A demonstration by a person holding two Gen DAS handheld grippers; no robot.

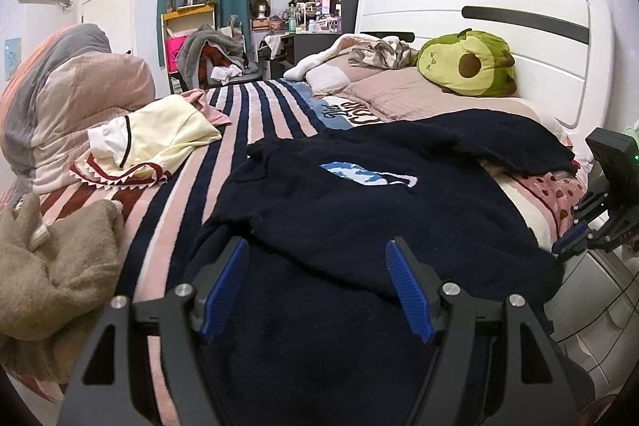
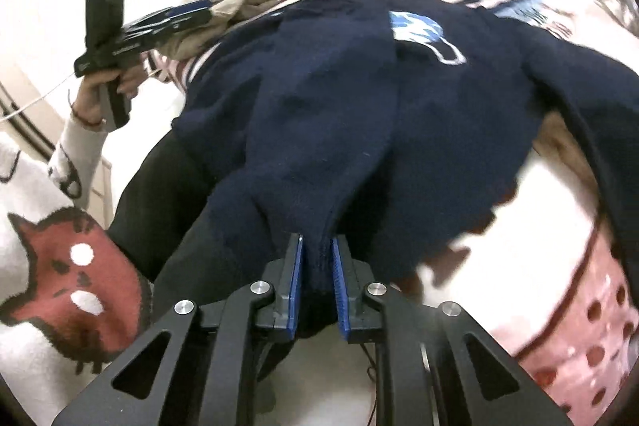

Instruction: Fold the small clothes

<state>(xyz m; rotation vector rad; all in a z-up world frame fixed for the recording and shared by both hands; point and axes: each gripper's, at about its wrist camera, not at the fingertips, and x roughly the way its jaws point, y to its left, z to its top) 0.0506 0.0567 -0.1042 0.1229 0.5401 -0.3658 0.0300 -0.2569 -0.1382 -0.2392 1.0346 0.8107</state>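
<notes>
A dark navy sweater (image 1: 359, 210) with a blue and white patch lies spread on the striped bed (image 1: 255, 114). My left gripper (image 1: 317, 246) is open and empty, its blue pads just above the sweater's near edge. My right gripper (image 2: 316, 246) is shut on a bunched edge of the navy sweater (image 2: 339, 98) and holds it off the bed's side. The right gripper also shows at the right edge of the left wrist view (image 1: 575, 238). The left gripper shows at the upper left of the right wrist view (image 2: 187, 12), held in a hand.
A pale yellow garment (image 1: 159, 138) and a tan fuzzy garment (image 1: 52, 266) lie on the bed's left side. A rolled quilt (image 1: 68, 98) is behind them. Pillows and an avocado plush (image 1: 467, 64) sit by the white headboard (image 1: 479, 2). A pink spotted sheet (image 2: 579, 306) hangs at the bed's edge.
</notes>
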